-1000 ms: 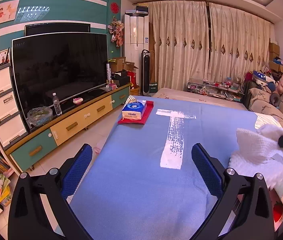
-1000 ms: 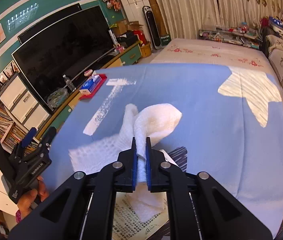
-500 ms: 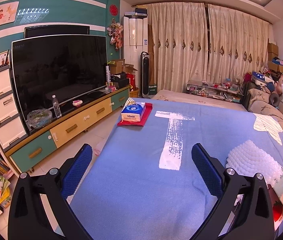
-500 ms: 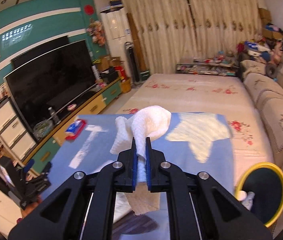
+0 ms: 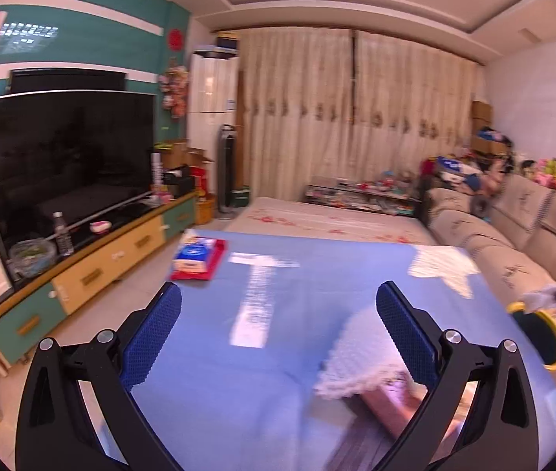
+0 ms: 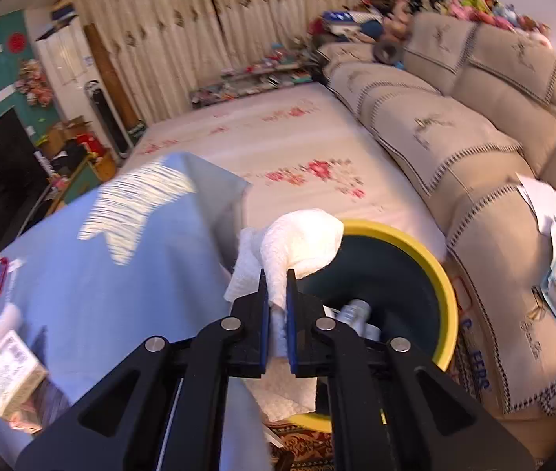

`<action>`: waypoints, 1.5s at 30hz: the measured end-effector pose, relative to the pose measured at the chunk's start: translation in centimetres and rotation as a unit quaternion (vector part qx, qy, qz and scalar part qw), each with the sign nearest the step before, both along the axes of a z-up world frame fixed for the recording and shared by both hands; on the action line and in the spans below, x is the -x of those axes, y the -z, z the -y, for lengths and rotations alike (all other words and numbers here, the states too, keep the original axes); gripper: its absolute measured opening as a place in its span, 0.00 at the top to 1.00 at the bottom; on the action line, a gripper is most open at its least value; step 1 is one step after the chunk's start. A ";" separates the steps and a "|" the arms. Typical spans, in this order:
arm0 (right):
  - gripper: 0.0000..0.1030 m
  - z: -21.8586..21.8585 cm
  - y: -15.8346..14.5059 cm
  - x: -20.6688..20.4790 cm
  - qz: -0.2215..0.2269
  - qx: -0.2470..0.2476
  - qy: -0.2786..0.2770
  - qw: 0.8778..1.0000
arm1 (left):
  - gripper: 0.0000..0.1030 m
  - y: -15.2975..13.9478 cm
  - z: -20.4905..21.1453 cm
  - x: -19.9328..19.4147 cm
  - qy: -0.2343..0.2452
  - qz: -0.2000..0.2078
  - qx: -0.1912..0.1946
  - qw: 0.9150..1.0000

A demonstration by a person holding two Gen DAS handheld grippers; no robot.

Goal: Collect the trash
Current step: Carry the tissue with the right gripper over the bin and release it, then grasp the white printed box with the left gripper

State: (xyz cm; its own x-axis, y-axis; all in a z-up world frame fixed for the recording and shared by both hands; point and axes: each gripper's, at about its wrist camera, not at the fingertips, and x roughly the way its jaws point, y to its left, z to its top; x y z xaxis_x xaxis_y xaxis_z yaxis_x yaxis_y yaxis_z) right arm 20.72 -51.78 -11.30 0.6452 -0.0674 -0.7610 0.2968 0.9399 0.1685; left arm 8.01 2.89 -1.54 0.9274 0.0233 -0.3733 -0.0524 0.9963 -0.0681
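Living room, catalogued: television wall, drawn curtains, beige sofa, and a worktop under a blue cloth.

Item 1. Crumpled white paper towel. Location: pinched in the right tongs, whose pads are pressed together on a gathered fold. Its bulk puffs up past the tips and hangs over the near rim of the bin. Handling, as judged: very light, soft, limp. It will not break or slip, yet it may cling to the pads on release or snag on the rim. A pinch on a bunched fold, as here, looks sounder than one on a single loose edge.

Item 2. Yellow-rimmed bin, dark inside, on the floor between worktop and sofa. Contents: what looks like a clear plastic bottle.

Item 3. Second white paper towel, flat on the blue cloth and partly over a printed carton. Same soft, light character; best gathered at a raised wrinkle.

Item 4. Left tongs. Spread wide, holding nothing, above the worktop.

Item 5. Tissue pack on a red tray at the far edge.
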 end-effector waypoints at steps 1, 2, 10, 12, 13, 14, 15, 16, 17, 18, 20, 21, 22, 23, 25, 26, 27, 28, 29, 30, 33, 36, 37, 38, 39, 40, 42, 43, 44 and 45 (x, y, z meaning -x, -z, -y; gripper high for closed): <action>0.92 0.8 1.0 -0.4 -0.010 -0.002 0.007 1.000 | 0.05 -0.4 0.7 0.3 0.020 -0.002 0.005 1.000; 0.91 1.3 1.6 -0.7 -0.016 -0.001 0.012 1.000 | 0.05 -0.6 1.2 0.6 0.034 -0.003 0.008 0.999; 0.43 3.6 4.8 -0.8 -0.029 0.012 0.049 0.998 | 0.05 -1.6 6.4 2.3 0.141 -0.022 0.003 0.990; 0.41 3.5 4.3 -0.3 -0.018 0.005 0.047 0.999 | 0.05 -1.5 8.1 3.1 0.173 -0.030 -0.011 0.984; 0.40 3.2 4.1 0.2 -0.012 0.005 0.043 0.999 | 0.05 -1.5 8.7 3.3 0.183 -0.032 -0.019 0.982; 0.39 2.9 3.9 0.6 -0.008 0.007 0.039 0.999 | 0.05 -1.3 9.6 3.9 0.197 -0.033 -0.033 0.979; 0.37 2.7 3.6 0.9 -0.002 0.007 0.035 0.999 | 0.05 -1.1 10.4 4.3 0.207 -0.035 -0.045 0.977; 0.36 2.4 3.5 1.3 0.003 0.004 0.030 1.000 | 0.05 -1.0 11.0 4.7 0.213 -0.036 -0.055 0.975; 0.35 2.1 3.2 1.4 0.005 0.002 0.027 1.000 | 0.05 -0.8 11.6 5.0 0.222 -0.040 -0.064 0.972; 0.35 1.9 3.1 1.6 0.007 0.002 0.023 1.000 | 0.05 -0.7 12.2 5.2 0.230 -0.045 -0.067 0.970; 0.35 1.5 3.1 1.8 0.009 -0.002 0.018 1.000 | 0.05 -0.4 12.8 5.4 0.248 -0.054 -0.069 0.965; 0.35 1.4 2.9 1.6 0.010 -0.005 0.016 1.000 | 0.05 -0.3 13.1 5.4 0.252 -0.057 -0.071 0.963; 0.35 1.2 2.9 1.7 0.010 -0.008 0.013 1.000 | 0.05 -0.1 13.5 5.3 0.257 -0.062 -0.076 0.961; 0.35 1.2 2.9 1.7 0.010 -0.009 0.012 1.000 | 0.05 0.0 13.5 5.2 0.262 -0.066 -0.078 0.960; 0.35 1.0 2.9 1.8 0.011 -0.010 0.010 1.000 | 0.05 0.4 14.3 4.7 0.273 -0.076 -0.084 0.955; 0.35 0.8 2.9 1.8 0.011 -0.010 0.009 1.000 | 0.05 0.7 14.1 3.8 0.274 -0.079 -0.089 0.954; 0.34 0.8 3.0 1.8 0.010 -0.012 0.008 1.000 | 0.05 0.9 14.4 3.4 0.276 -0.084 -0.096 0.953; 0.34 0.8 3.0 1.9 0.010 -0.013 0.008 1.000 | 0.05 1.2 14.7 2.8 0.279 -0.089 -0.102 0.951; 0.34 0.8 3.1 1.9 0.010 -0.015 0.008 1.000 | 0.05 1.3 14.7 2.3 0.281 -0.093 -0.107 0.949; 0.34 0.7 3.2 1.9 0.010 -0.016 0.007 1.000 | 0.05 1.5 15.0 1.8 0.284 -0.096 -0.113 0.947; 0.34 0.6 3.5 1.9 0.008 -0.021 0.005 1.000 | 0.05 2.1 15.9 0.6 0.290 -0.103 -0.130 0.943; 0.33 0.5 3.7 1.8 0.008 -0.023 0.002 1.000 | 0.05 2.6 16.2 -0.8 0.289 -0.114 -0.143 0.940; 0.33 0.4 3.7 1.8 0.007 -0.024 0.001 1.000 | 0.05 2.8 16.1 -1.1 0.288 -0.119 -0.145 0.939; 0.33 0.4 3.8 1.8 0.007 -0.025 0.000 1.000 | 0.05 3.0 16.1 -1.6 0.289 -0.126 -0.146 0.938; 0.33 0.4 3.9 1.7 0.007 -0.026 -0.001 1.000 | 0.05 3.2 16.1 -1.9 0.291 -0.130 -0.145 0.936; 0.33 0.4 3.9 1.7 0.006 -0.027 -0.001 1.000 | 0.05 3.4 16.2 -2.2 0.295 -0.137 -0.146 0.934; 0.33 0.5 4.1 1.6 0.005 -0.030 0.000 1.000 | 0.05 3.8 16.2 -2.6 0.296 -0.146 -0.151 0.932; 0.33 0.6 4.2 1.6 0.005 -0.032 0.000 0.999 | 0.05 4.0 16.3 -2.7 0.295 -0.149 -0.154 0.931; 0.33 0.6 4.3 1.6 0.005 -0.033 0.001 0.999 | 0.05 4.3 16.3 -2.9 0.293 -0.152 -0.156 0.931; 0.33 0.6 4.4 1.5 0.004 -0.035 0.001 0.999 | 0.05 4.5 16.3 -3.1 0.292 -0.155 -0.156 0.931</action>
State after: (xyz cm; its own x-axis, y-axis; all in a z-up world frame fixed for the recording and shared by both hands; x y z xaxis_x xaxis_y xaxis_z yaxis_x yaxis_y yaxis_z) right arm 19.19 -52.42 -15.74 0.6517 -0.0156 -0.7583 0.2967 0.9254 0.2359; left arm 11.10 -13.37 -6.02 0.6639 -0.2993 -0.6853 0.5359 0.8295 0.1570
